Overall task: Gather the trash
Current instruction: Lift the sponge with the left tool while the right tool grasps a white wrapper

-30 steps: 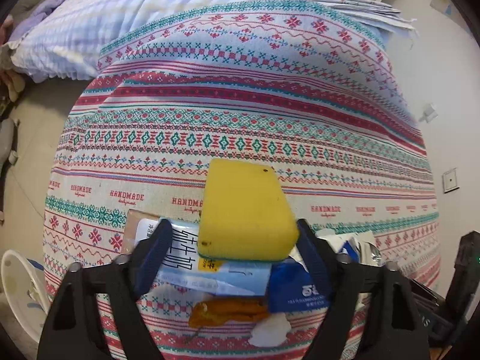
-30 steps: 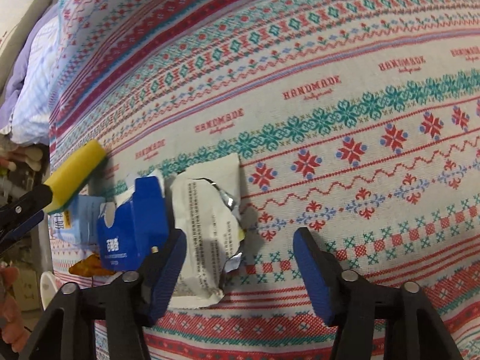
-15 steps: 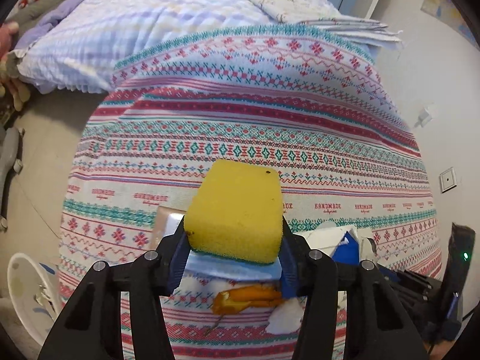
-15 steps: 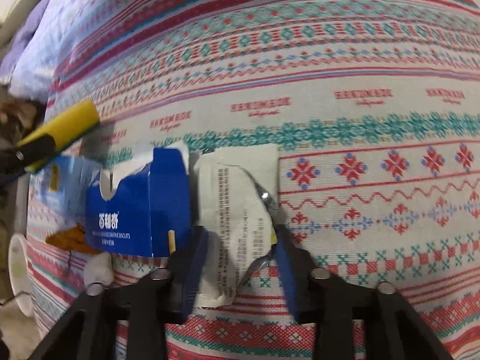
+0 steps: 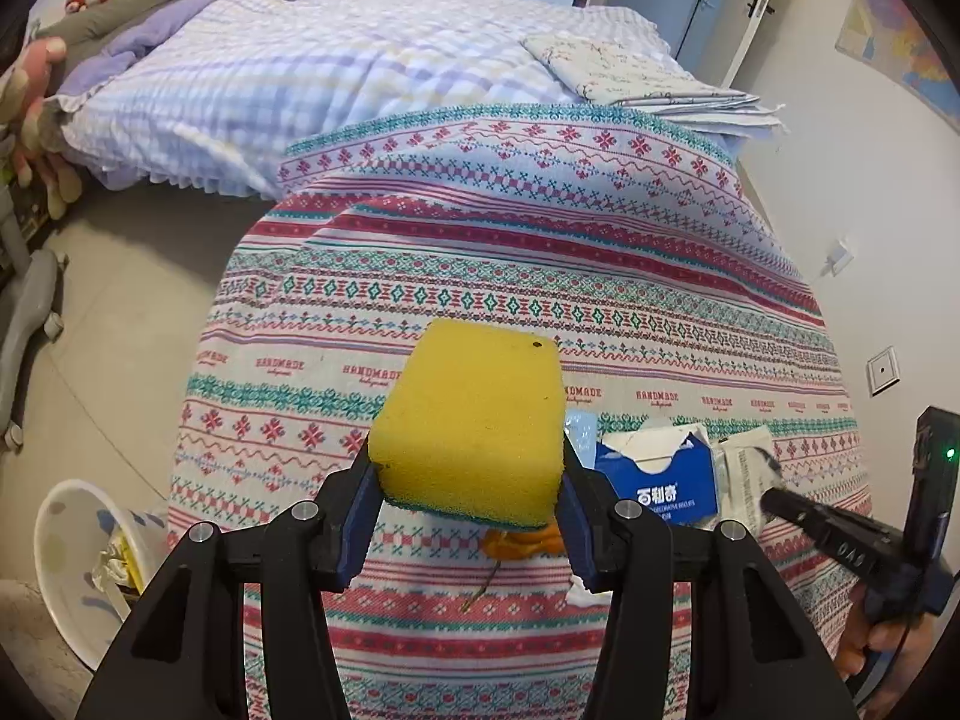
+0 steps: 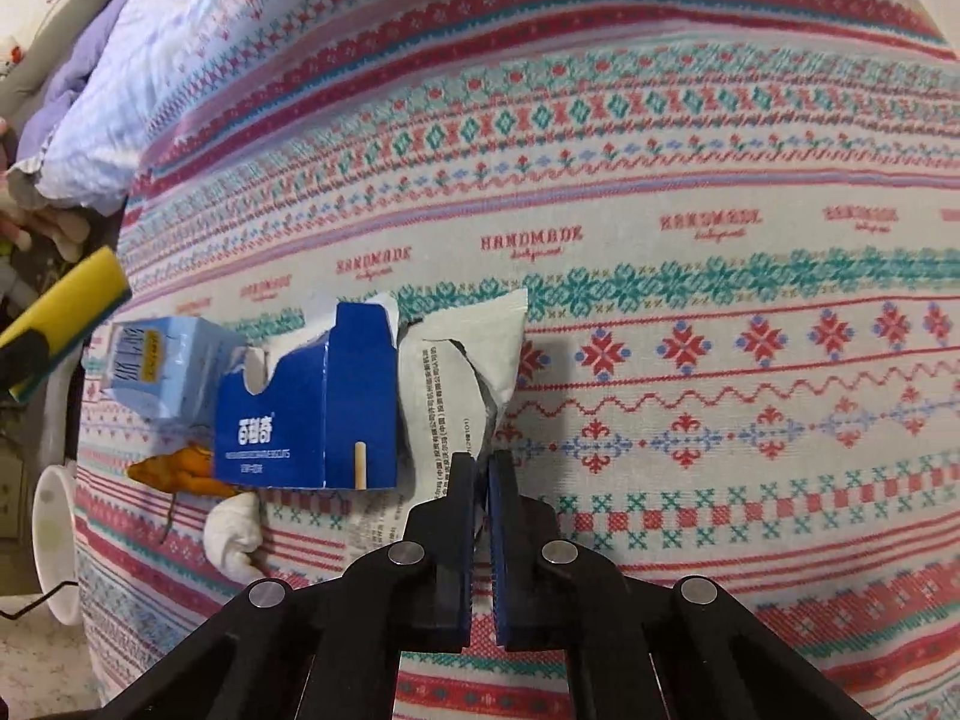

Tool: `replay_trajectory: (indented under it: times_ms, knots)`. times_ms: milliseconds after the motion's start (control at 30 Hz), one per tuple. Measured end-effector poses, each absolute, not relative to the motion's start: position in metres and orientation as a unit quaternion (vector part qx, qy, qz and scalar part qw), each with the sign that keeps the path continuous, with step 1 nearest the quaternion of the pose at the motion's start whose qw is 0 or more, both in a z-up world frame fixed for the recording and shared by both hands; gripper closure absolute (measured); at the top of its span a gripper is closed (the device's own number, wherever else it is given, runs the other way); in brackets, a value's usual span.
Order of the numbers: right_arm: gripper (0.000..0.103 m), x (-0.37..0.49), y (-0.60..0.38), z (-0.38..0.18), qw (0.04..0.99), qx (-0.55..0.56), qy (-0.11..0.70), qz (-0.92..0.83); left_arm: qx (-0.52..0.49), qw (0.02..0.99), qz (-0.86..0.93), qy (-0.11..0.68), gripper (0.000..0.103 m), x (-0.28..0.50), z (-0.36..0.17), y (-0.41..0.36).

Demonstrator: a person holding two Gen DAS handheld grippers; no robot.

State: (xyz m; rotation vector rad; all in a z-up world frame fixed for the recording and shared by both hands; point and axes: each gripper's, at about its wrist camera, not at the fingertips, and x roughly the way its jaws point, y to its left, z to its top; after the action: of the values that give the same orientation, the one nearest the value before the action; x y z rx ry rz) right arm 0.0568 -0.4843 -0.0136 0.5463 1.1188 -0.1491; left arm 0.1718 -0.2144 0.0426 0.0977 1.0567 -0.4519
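My left gripper (image 5: 468, 480) is shut on a yellow sponge (image 5: 474, 426) and holds it above the patterned tablecloth (image 5: 540, 252). The sponge also shows at the left edge of the right wrist view (image 6: 66, 312). My right gripper (image 6: 482, 468) is shut on the near edge of a torn white foil wrapper (image 6: 462, 372) lying on the cloth. Left of it lie a torn dark blue box (image 6: 306, 414), a light blue carton (image 6: 162, 366), an orange peel (image 6: 180, 471) and a crumpled white tissue (image 6: 234, 531).
A white trash bin (image 5: 90, 546) stands on the floor left of the table; it also shows in the right wrist view (image 6: 54, 540). A bed with a checked quilt (image 5: 300, 72) lies beyond the table. A wall (image 5: 870, 180) runs on the right.
My left gripper closed on the sponge and lifted it up and away from the trash pile. My right gripper moved in and closed on the white wrapper's edge.
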Motion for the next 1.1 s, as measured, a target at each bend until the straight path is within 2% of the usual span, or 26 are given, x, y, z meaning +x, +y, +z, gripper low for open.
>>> replay_trajectory:
  times_ms: [600,1100]
  knots:
    - [0.100,0.012,-0.501,0.047,0.839,0.289,0.457,-0.061,0.031,0.847,-0.234,0.476,0.049,0.132,0.057,-0.175]
    - [0.100,0.002,-0.470,0.040,0.829,0.298,0.472,-0.025,0.092,0.794,-0.226,0.556,0.048,0.089,-0.032,-0.133]
